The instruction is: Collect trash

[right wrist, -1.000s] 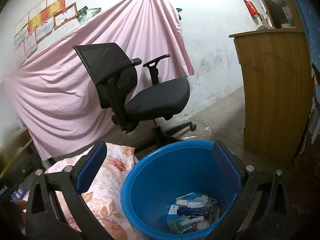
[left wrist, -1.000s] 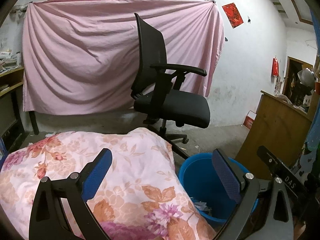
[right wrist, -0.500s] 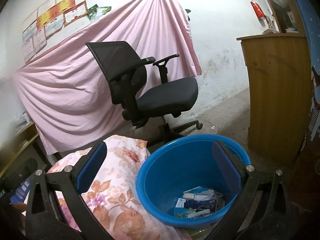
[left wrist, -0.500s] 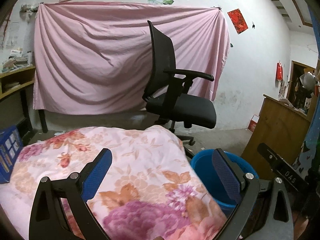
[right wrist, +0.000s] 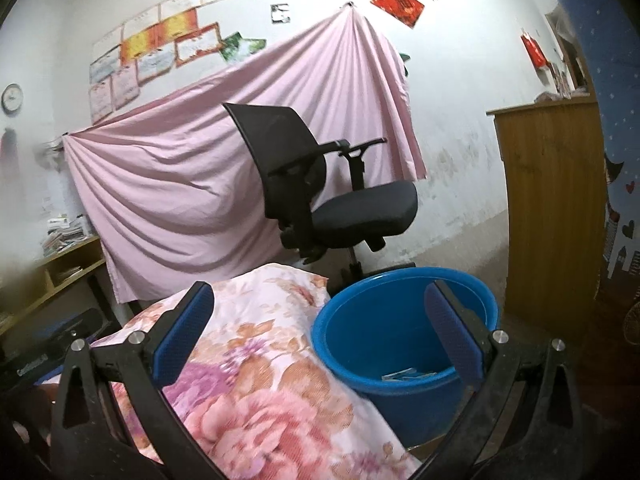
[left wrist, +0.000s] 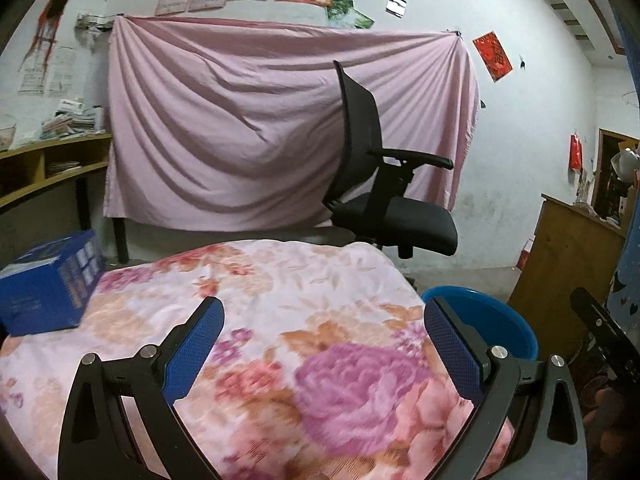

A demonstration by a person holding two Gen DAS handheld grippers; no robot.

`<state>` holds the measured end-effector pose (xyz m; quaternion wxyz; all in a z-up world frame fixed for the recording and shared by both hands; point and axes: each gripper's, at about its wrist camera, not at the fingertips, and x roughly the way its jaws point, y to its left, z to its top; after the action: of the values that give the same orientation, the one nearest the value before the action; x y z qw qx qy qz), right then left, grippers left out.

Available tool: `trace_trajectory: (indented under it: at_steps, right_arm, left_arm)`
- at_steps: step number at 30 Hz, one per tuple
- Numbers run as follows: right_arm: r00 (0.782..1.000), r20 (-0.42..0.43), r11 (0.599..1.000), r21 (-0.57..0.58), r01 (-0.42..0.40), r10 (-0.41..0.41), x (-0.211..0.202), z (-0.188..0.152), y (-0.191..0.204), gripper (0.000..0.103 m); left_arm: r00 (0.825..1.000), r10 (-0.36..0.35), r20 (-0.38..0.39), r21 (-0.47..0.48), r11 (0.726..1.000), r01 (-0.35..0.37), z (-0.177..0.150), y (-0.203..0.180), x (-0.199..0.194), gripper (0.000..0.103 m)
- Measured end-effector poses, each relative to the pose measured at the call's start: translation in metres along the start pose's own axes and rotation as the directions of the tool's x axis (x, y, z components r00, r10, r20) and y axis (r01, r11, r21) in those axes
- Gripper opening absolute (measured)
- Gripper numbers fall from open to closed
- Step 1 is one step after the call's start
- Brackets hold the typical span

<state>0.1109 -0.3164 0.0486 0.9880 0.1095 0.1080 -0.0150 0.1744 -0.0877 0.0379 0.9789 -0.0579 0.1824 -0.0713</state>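
A blue plastic bin (right wrist: 404, 320) stands on the floor at the right of a table covered with a floral cloth (left wrist: 280, 320); a few scraps of trash (right wrist: 404, 374) show at its bottom. The bin's rim also shows in the left wrist view (left wrist: 496, 320). My left gripper (left wrist: 324, 344) is open and empty above the cloth. My right gripper (right wrist: 320, 328) is open and empty, over the table's right edge and the bin's near rim. A blue carton (left wrist: 48, 284) lies on the table's far left.
A black office chair (left wrist: 384, 192) stands behind the table and bin, before a pink sheet (left wrist: 240, 132) hung on the wall. A wooden cabinet (right wrist: 552, 200) stands right of the bin. Wooden shelves (left wrist: 48, 172) stand at the left wall.
Both grippers have drawn back and left from the bin and tilted up. The table cloth now fills more of both views, and the blue carton has come into view.
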Motion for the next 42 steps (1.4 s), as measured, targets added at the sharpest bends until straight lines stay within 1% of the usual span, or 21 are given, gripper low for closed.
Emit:
trace_trajectory:
  at_steps: [3, 6, 9, 13, 19, 23, 26, 32, 37, 42]
  right_arm:
    - [1.0, 0.026, 1.0, -0.024, -0.009, 0.01, -0.021, -0.008, 0.011, 0.103]
    - [0.999, 0.048, 0.999, -0.044, -0.014, 0.016, -0.041, -0.016, 0.02, 0.103]
    - [0.998, 0.056, 0.998, -0.067, -0.015, 0.019, -0.06, -0.024, 0.028, 0.103]
    - [0.997, 0.072, 0.997, -0.068, -0.026, 0.031, -0.086, -0.031, 0.035, 0.103]
    - [0.991, 0.122, 0.995, -0.093, -0.041, 0.052, -0.135, -0.044, 0.053, 0.103]
    - [0.988, 0.144, 0.993, -0.111, -0.048, 0.064, -0.16, -0.052, 0.066, 0.103]
    - [0.987, 0.147, 0.992, -0.115, -0.049, 0.066, -0.172, -0.055, 0.069, 0.103]
    - [0.989, 0.133, 0.989, -0.139, -0.049, 0.067, -0.189, -0.061, 0.083, 0.103]
    - [0.991, 0.122, 0.986, -0.161, -0.032, 0.052, -0.2, -0.068, 0.092, 0.103]
    - [0.993, 0.107, 0.984, -0.175, -0.03, 0.049, -0.204, -0.075, 0.098, 0.103]
  left_arm:
    - [1.0, 0.008, 0.009, 0.011, 1.0, -0.008, -0.007, 0.006, -0.021, 0.098]
    - [1.0, 0.009, -0.001, 0.017, 1.0, -0.009, -0.014, 0.014, -0.04, 0.098]
    - [1.0, 0.009, -0.006, 0.005, 1.0, -0.009, -0.02, 0.024, -0.06, 0.098]
    - [1.0, 0.021, 0.004, -0.002, 1.0, -0.021, -0.028, 0.033, -0.086, 0.098]
    - [0.998, 0.041, 0.041, 0.001, 0.999, -0.041, -0.043, 0.044, -0.134, 0.098]
    - [0.996, 0.055, 0.065, 0.005, 0.998, -0.056, -0.056, 0.052, -0.162, 0.098]
    - [0.995, 0.067, 0.079, 0.001, 0.998, -0.067, -0.067, 0.057, -0.18, 0.098]
    - [0.991, 0.086, 0.105, -0.003, 0.996, -0.086, -0.078, 0.064, -0.203, 0.098]
    - [0.989, 0.095, 0.112, 0.016, 0.995, -0.097, -0.09, 0.071, -0.215, 0.098]
    - [0.986, 0.106, 0.132, -0.009, 0.994, -0.106, -0.093, 0.079, -0.226, 0.098]
